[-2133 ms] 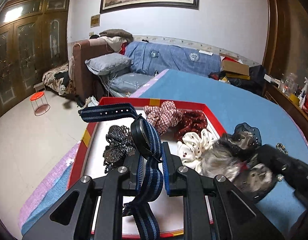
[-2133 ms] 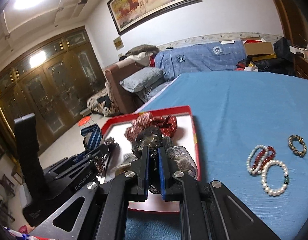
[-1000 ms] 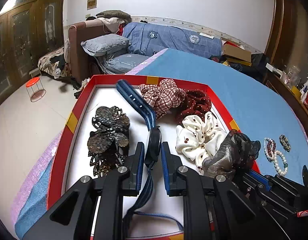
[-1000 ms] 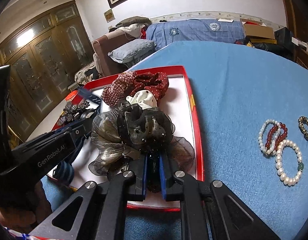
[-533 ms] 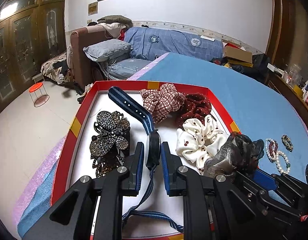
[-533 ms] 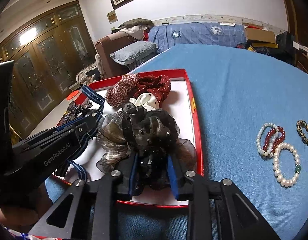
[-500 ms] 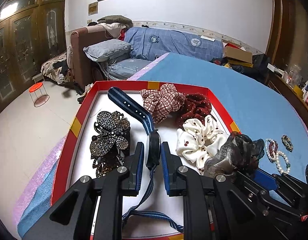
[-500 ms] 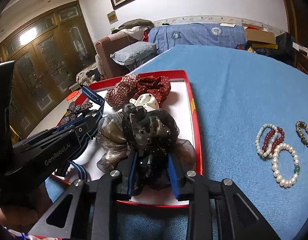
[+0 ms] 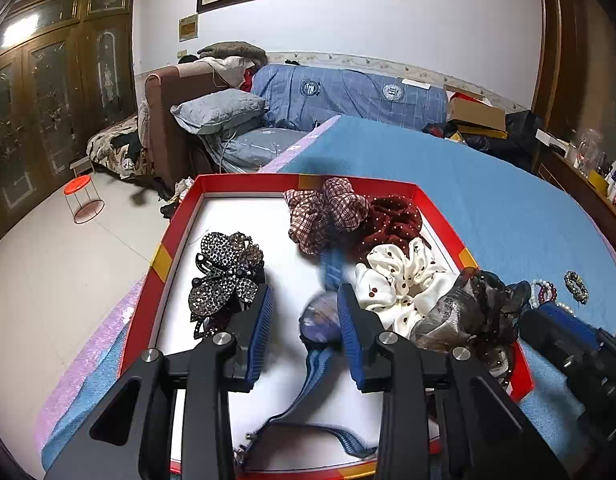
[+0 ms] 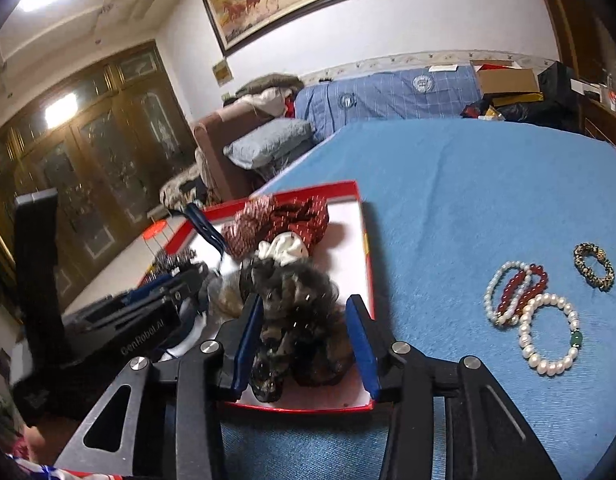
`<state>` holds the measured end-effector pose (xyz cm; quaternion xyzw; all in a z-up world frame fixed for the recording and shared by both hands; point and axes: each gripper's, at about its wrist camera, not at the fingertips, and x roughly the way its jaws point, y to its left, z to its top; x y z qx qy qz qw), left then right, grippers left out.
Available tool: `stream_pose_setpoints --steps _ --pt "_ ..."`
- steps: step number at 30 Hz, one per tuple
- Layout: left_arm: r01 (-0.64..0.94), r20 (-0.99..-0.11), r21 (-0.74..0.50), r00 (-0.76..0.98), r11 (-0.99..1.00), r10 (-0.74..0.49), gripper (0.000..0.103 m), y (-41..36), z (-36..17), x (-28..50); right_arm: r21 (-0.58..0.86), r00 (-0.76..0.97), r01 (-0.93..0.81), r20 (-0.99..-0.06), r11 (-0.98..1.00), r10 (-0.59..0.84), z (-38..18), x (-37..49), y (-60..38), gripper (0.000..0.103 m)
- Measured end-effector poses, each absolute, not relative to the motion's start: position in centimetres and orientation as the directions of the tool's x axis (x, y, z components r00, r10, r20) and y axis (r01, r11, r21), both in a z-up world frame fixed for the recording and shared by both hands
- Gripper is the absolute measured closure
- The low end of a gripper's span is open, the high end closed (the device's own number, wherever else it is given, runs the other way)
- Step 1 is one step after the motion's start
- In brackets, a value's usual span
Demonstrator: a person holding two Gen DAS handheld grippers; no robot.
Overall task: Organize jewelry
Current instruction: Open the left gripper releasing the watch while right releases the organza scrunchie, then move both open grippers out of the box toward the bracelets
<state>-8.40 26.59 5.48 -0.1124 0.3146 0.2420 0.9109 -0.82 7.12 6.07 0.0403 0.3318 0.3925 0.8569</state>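
Landmark: red-rimmed tray (image 9: 180,224) on the blue-covered desk (image 10: 487,184).
Left gripper (image 9: 304,328): jaws spread, pinching nothing; the blue-strap watch (image 9: 321,318) lies blurred between them on the tray's white floor, strap trailing toward the near rim.
Right gripper (image 10: 304,340): jaws spread either side of the dark organza scrunchie (image 10: 296,308), which sits at the tray's near right corner.
Already in the tray: rhinestone butterfly clips (image 9: 224,276) at left; plaid scrunchie (image 9: 327,212), dark red dotted scrunchie (image 9: 391,220) and cream dotted scrunchie (image 9: 399,280) at right.
Outside the tray: pearl bracelet (image 10: 547,336), red bead bracelet (image 10: 521,286) and patterned bracelet (image 10: 593,266), well to its right.
Risk: the organza frills may snag on the right gripper as it withdraws and be dragged over the rim.
Risk: the watch strap could catch a left jaw and shift.
Risk: round beads may roll or slip from a shallow pinch.
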Motion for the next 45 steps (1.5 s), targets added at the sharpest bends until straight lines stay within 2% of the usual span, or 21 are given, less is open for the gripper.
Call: stream_pose_setpoints --steps 9,27,38,45 --pt "-0.516 -0.597 -0.038 0.698 0.856 0.395 0.066 25.9 6.8 -9.2 0.389 0.491 -0.6 -0.511 0.699 0.706 6.5 0.1 4.9 0.056" --pt "-0.497 -0.558 -0.027 0.728 0.868 0.399 0.065 24.3 9.1 -10.1 0.429 0.559 -0.513 -0.49 0.743 0.669 6.9 1.3 -0.1 0.056" --pt "-0.436 -0.559 -0.004 0.747 0.9 0.36 0.065 21.4 9.3 -8.9 0.502 0.607 -0.391 -0.489 0.771 0.626 6.7 3.5 -6.8 0.056" --pt "-0.365 -0.561 0.001 0.771 0.931 0.303 0.065 18.4 9.9 -8.1 0.501 0.624 -0.359 -0.498 0.787 0.602 7.4 3.9 -9.1 0.056"
